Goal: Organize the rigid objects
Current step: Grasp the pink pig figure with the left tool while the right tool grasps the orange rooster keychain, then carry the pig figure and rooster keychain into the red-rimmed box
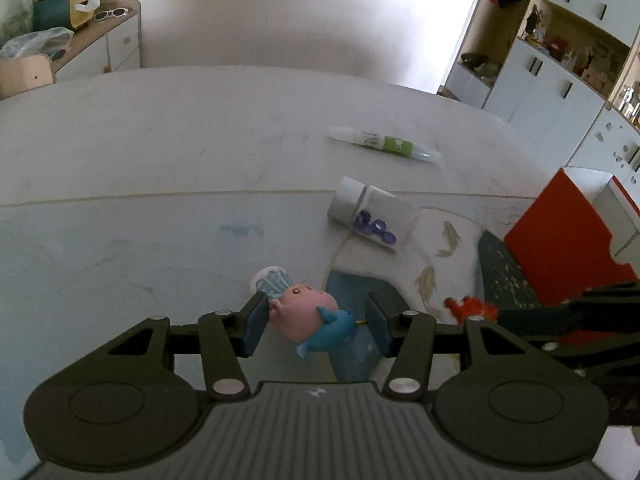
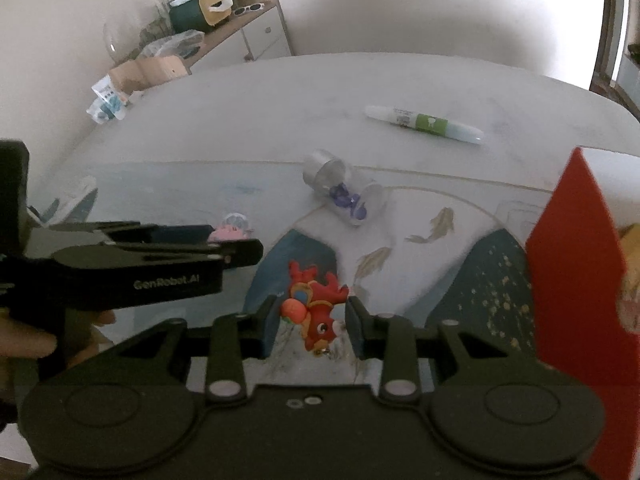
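On a patterned tabletop (image 1: 120,240), the left claw (image 1: 316,322) brackets a pink-and-blue figurine (image 1: 310,318) and the right claw (image 2: 312,318) a red one (image 2: 316,312), both spread, neither visibly gripping, while pen (image 1: 384,143), jar (image 1: 370,216) and red box (image 1: 560,240) wait unsorted

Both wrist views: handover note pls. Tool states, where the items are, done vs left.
Left tool: open, straddling the pink and blue figurine; one pad touches it, the other stands clear, so no grasp.
Right tool: open around the red figurine, gaps on both sides.
Both figurines lie on the printed mat. The clear jar with purple pieces lies on its side further out; the green-labelled tube lies flat beyond it. The red box stands at the right edge.
Done: nothing visibly sorted.
Left: close on both figurines, then handle the jar and tube.
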